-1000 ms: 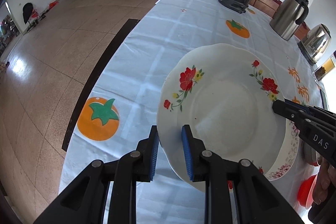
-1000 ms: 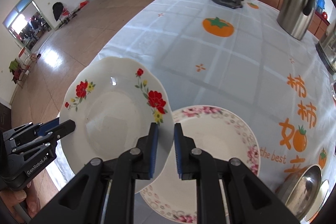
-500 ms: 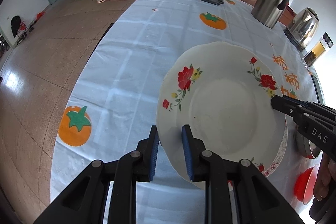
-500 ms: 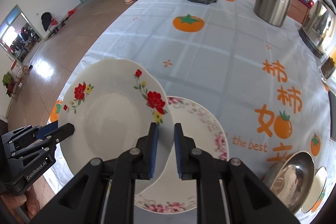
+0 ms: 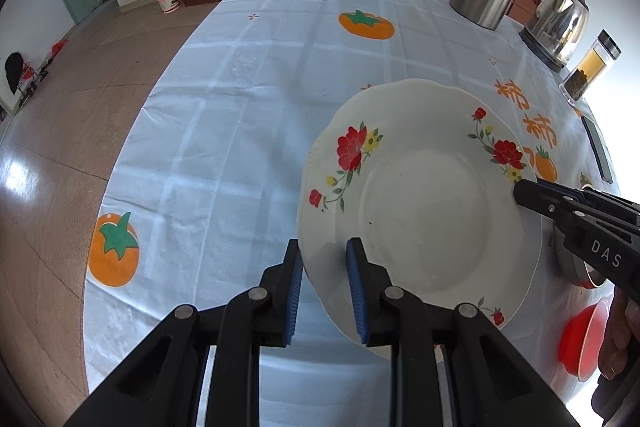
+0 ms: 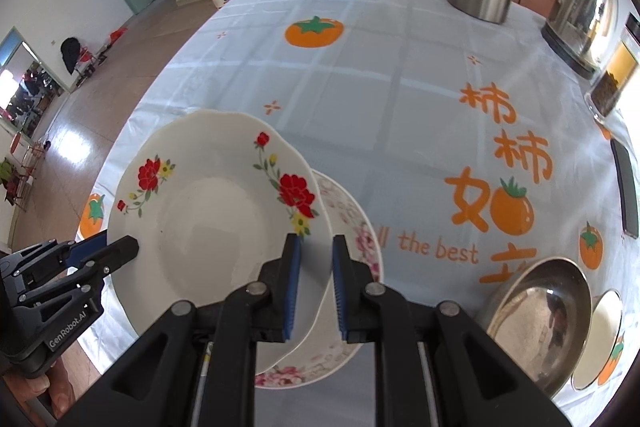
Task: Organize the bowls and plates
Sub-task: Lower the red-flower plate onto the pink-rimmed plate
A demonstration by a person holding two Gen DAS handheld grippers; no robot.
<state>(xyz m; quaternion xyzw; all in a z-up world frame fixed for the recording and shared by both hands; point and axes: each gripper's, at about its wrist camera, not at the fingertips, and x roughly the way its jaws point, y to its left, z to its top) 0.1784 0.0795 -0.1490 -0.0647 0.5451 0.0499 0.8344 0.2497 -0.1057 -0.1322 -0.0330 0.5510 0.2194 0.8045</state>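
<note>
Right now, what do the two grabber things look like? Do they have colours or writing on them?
Both are black plastic claws with silver round bolts and ridged blue pads inside the two fingers. The left gripper has "GenRobot.AI" in white on its side, seen from the right camera. The right gripper says "DAS" in white. Bare fingers of a hand hold the right one; no cables show.

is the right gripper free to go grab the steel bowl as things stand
Probably not: the right gripper is shut on the red-flower plate, shared with the left gripper. The steel bowl sits unobstructed to its right.
</note>
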